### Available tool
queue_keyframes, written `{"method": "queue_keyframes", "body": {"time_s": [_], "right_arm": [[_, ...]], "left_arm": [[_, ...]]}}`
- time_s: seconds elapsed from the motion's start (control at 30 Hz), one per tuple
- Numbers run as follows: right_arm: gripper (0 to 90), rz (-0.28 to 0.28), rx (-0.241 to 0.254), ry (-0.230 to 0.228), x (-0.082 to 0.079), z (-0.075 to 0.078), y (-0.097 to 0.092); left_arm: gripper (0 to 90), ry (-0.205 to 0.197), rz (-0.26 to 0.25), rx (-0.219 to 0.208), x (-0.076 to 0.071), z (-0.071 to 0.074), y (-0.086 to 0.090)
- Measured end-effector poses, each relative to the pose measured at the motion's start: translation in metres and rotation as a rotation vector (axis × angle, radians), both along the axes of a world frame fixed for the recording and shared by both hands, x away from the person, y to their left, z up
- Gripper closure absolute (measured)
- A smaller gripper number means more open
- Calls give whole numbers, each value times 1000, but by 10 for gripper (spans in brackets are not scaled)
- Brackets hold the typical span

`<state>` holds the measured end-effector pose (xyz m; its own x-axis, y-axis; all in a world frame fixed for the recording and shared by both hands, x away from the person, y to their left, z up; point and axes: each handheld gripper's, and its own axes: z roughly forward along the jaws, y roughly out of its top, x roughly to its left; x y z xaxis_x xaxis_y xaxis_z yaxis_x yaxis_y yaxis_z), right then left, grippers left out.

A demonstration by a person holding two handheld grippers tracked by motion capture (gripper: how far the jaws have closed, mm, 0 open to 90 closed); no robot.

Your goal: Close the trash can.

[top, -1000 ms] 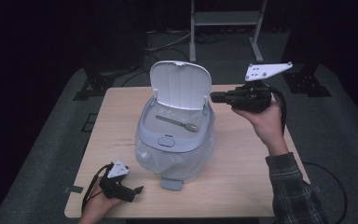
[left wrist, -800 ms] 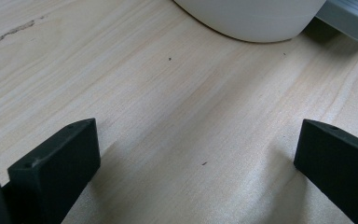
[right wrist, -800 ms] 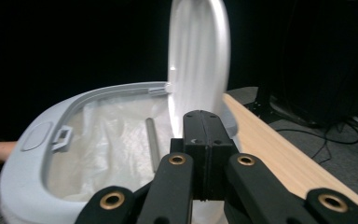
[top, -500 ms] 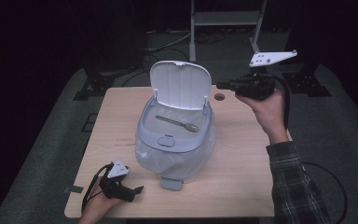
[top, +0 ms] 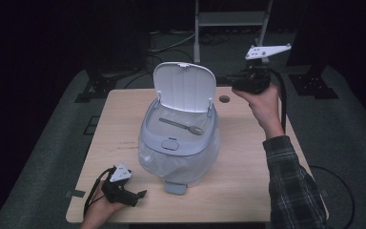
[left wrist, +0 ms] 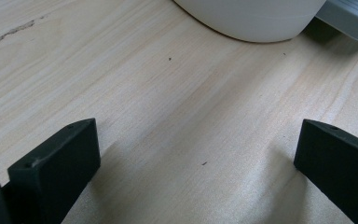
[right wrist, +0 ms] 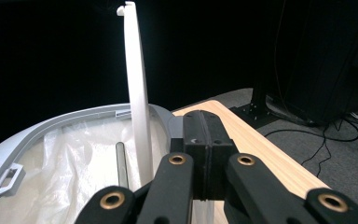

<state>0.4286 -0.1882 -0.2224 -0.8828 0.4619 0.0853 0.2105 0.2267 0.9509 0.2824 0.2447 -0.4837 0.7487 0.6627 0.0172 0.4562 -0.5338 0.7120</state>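
Observation:
A pale grey pedal bin stands mid-table with its white lid upright and open. A clear liner bag lines it, and a metal spoon lies across the opening. My right gripper is held in the air just right of the lid's edge, jaws shut with nothing between them. In the right gripper view the shut right gripper points along the lid's thin edge, with the spoon handle below. My left gripper rests open on the table at the front left. In its own view the left gripper faces the bin's base.
The bin's foot pedal sticks out toward the table's front edge. A round cable hole sits in the wooden table behind the right hand. A metal stand and dark equipment stand on the floor beyond.
The right hand has carried its shut gripper up and back, away from the lid's right side toward the table's far edge. The left gripper, bin and spoon have not moved.

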Motion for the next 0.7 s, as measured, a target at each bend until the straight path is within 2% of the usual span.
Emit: {"method": "queue_keyframes", "body": {"time_s": [0.37,0.5,0.7], "right_arm": [[900,47,-9,-10,3,3,22],[900,75,-4,-13,-1,5,22],[900,131,-23,-13,-15,8,27]], "left_arm": [[0,0,0,0,0,0,0],[0,0,0,0,0,0,0],[0,1,-1,1,0,0,0]]}}
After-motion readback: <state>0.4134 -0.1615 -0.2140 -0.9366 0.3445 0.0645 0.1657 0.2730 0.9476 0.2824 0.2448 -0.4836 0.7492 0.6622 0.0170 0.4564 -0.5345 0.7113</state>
